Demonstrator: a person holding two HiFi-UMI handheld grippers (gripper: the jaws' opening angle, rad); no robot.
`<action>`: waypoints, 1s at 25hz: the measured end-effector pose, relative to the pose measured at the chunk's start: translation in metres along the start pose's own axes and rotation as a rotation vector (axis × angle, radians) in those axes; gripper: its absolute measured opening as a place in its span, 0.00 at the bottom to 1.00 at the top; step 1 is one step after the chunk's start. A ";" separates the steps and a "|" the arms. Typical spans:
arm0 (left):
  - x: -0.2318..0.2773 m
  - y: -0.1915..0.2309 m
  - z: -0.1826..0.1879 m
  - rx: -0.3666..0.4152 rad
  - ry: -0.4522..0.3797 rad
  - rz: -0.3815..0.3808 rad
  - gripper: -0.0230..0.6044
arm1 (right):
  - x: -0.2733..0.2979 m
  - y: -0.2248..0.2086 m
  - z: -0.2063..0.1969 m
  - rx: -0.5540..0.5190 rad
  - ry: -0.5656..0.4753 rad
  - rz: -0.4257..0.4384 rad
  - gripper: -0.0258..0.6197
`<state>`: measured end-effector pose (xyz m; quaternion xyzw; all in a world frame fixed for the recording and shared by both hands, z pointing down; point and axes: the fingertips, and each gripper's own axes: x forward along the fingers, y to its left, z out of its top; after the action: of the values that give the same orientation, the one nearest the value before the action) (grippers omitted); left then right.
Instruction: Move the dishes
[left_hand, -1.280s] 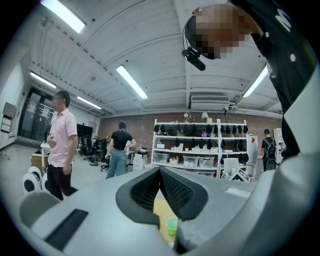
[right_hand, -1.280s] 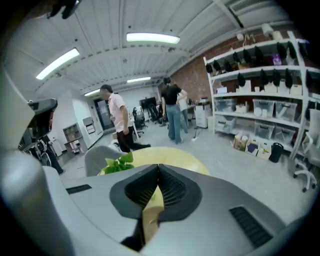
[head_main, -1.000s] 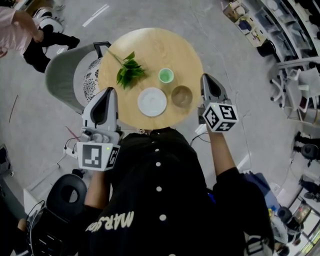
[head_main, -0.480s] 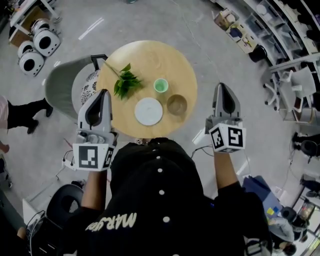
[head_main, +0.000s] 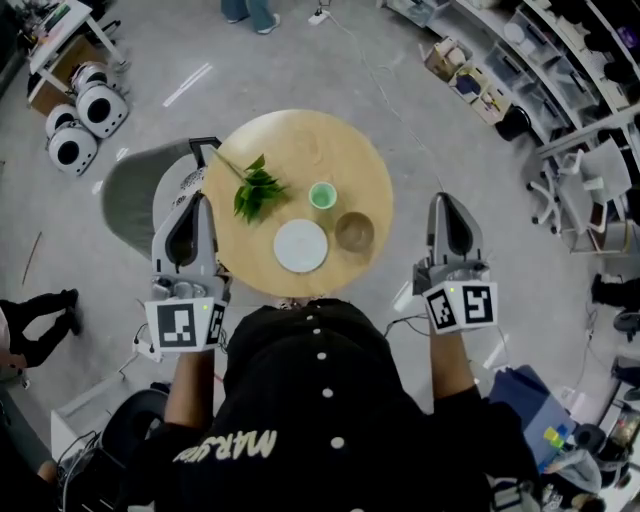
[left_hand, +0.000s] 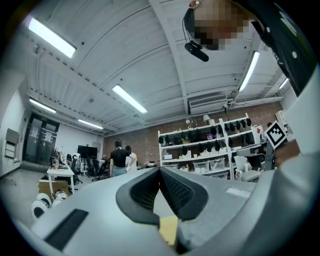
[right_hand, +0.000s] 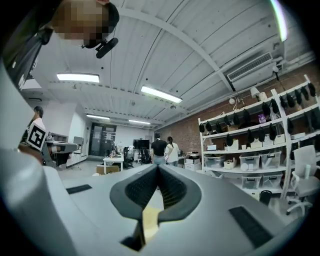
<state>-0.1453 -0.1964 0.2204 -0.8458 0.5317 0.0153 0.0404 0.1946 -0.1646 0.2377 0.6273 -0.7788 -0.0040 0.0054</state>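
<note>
L gripper (left_hand: 160, 170): jaws together, tips meeting, nothing btwn them. It points level into the room, twd shelving (left_hand: 215, 150) on a brick wall and two people (left_hand: 120, 157) standing with backs turned.

R gripper (right_hand: 158, 167): jaws likewise closed, empty, level. It faces the same room.

Head view: both grippers are held off the round wooden table (head_main: 300, 135), one each side. L tip sits just beside the table's left edge, above a grey chair (head_main: 130, 195). R gripper is apart from the right edge, over bare floor.

Dishes are all on the table, none touched:
- white plate (head_main: 301, 246), near edge, approx. centre.
- brown bowl (head_main: 354, 231), just right of the plate.
- green cup (head_main: 322, 195), behind and btwn those two.

A leafy sprig (head_main: 256, 190) lies left of the cup, stem twd the far-left edge. Two white round-bodied units (head_main: 85, 115) stand on the floor far left.
</note>
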 end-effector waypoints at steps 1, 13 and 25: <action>-0.001 0.001 0.002 0.005 -0.003 0.005 0.04 | 0.000 0.001 0.001 0.005 -0.005 0.001 0.04; -0.007 0.000 0.004 0.007 -0.013 -0.002 0.04 | 0.007 0.011 -0.007 0.009 0.005 0.024 0.04; -0.006 0.000 0.009 0.012 -0.023 0.003 0.04 | 0.015 0.015 -0.008 0.005 0.002 0.047 0.04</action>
<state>-0.1481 -0.1901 0.2119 -0.8446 0.5325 0.0218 0.0519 0.1769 -0.1764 0.2456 0.6088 -0.7933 -0.0010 0.0048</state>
